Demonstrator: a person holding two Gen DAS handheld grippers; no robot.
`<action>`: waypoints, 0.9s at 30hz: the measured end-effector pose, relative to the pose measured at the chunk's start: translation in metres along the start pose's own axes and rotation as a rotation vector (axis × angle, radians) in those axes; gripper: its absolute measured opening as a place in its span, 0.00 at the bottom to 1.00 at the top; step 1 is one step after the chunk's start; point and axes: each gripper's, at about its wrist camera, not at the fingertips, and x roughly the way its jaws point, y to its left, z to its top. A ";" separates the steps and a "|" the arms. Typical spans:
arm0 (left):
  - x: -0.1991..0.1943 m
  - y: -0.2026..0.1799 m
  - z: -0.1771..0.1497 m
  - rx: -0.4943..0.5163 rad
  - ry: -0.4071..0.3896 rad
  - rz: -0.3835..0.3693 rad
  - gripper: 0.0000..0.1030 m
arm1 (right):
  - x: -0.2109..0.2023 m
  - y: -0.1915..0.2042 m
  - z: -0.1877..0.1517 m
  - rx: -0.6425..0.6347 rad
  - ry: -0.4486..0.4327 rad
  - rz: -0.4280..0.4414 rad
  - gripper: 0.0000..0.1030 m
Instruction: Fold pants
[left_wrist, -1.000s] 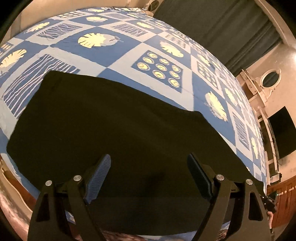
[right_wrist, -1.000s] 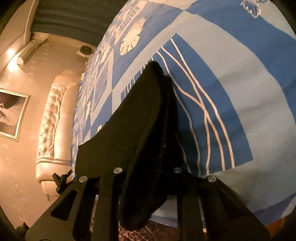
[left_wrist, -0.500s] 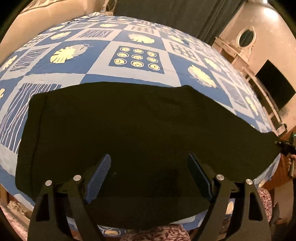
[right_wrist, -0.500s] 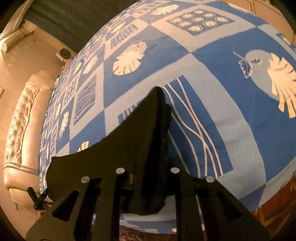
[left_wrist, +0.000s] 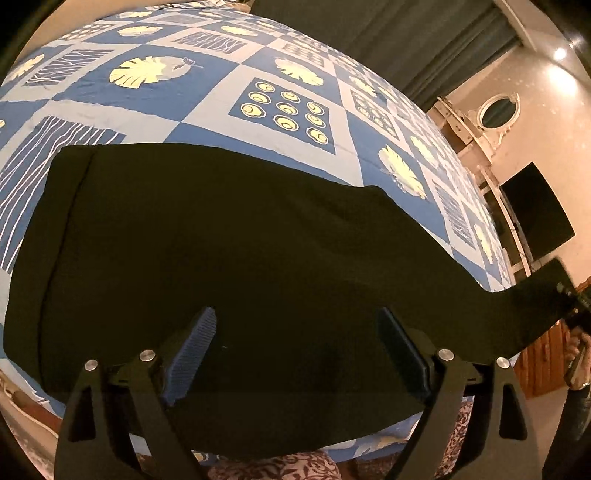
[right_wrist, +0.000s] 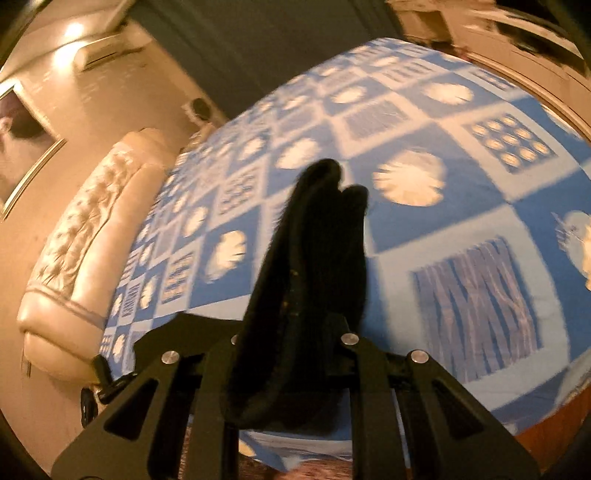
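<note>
Black pants (left_wrist: 229, 240) lie spread across the near part of a bed with a blue patterned cover (left_wrist: 288, 88). My left gripper (left_wrist: 295, 354) is open and empty, its jaws wide apart just above the near edge of the pants. My right gripper (right_wrist: 295, 332) is shut on the pants' leg end (right_wrist: 314, 266), which stands bunched up between the jaws and is lifted off the bed. In the left wrist view that lifted end (left_wrist: 532, 306) shows at the far right, with the right gripper at its tip.
A cream tufted headboard (right_wrist: 85, 236) runs along the bed's left side in the right wrist view. Dark curtains (left_wrist: 388, 33) hang behind the bed. A dark screen (left_wrist: 535, 210) and a wooden cabinet (left_wrist: 543, 365) stand to the right. Patterned carpet (left_wrist: 280, 465) lies below the bed edge.
My right gripper has lifted the leg end up off the bed and swung it; its view now blurs. My left gripper stays open over the pants' near edge.
</note>
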 end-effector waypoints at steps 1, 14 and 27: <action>0.000 -0.001 0.000 0.003 0.001 0.004 0.86 | 0.004 0.014 -0.002 -0.021 0.003 0.007 0.15; 0.003 -0.004 -0.001 0.047 0.015 0.029 0.86 | 0.121 0.157 -0.071 -0.214 0.137 0.041 0.15; 0.001 0.001 0.000 0.015 0.005 0.001 0.86 | 0.219 0.215 -0.155 -0.300 0.303 0.013 0.15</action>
